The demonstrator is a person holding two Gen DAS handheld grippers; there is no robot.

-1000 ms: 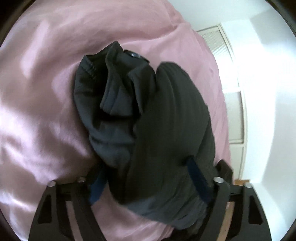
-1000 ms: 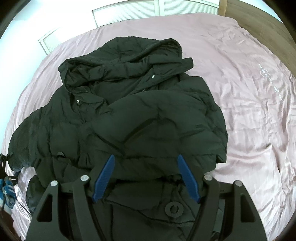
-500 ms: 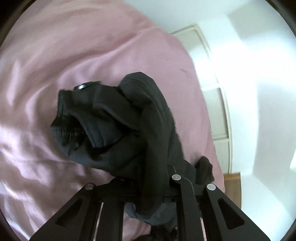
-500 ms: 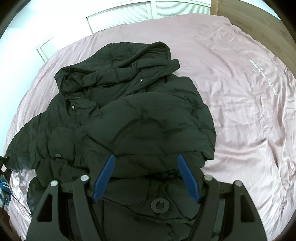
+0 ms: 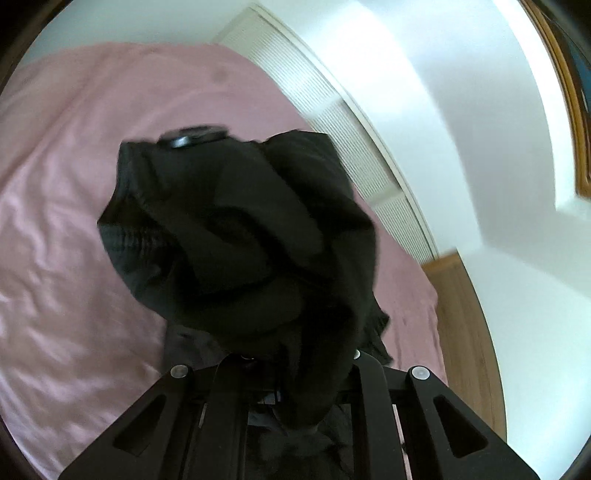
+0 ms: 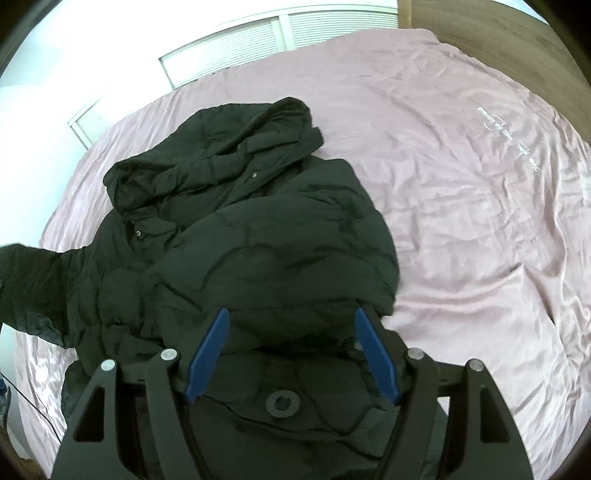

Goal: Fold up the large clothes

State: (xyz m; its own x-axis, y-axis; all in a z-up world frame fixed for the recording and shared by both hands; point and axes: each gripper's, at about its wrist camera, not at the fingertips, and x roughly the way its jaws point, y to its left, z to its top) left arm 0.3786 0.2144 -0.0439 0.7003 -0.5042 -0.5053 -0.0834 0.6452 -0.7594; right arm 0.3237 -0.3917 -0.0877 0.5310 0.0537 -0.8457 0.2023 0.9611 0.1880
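A black hooded puffer coat lies crumpled on a pink bed sheet. Its hood points to the far side and one sleeve is raised at the left edge. My right gripper is open, its blue fingers spread just above the coat's near part. In the left wrist view a bunched cuff of the coat fills the middle. My left gripper is shut on it and holds it above the sheet. The fabric hides its fingertips.
White louvred doors and a white wall stand behind the bed. A wooden floor runs along the bed's side. Wooden panelling shows at the far right.
My left gripper has closed on the sleeve end and lifted it, tilting up toward the wall. The right gripper has drawn back and risen a little, still open.
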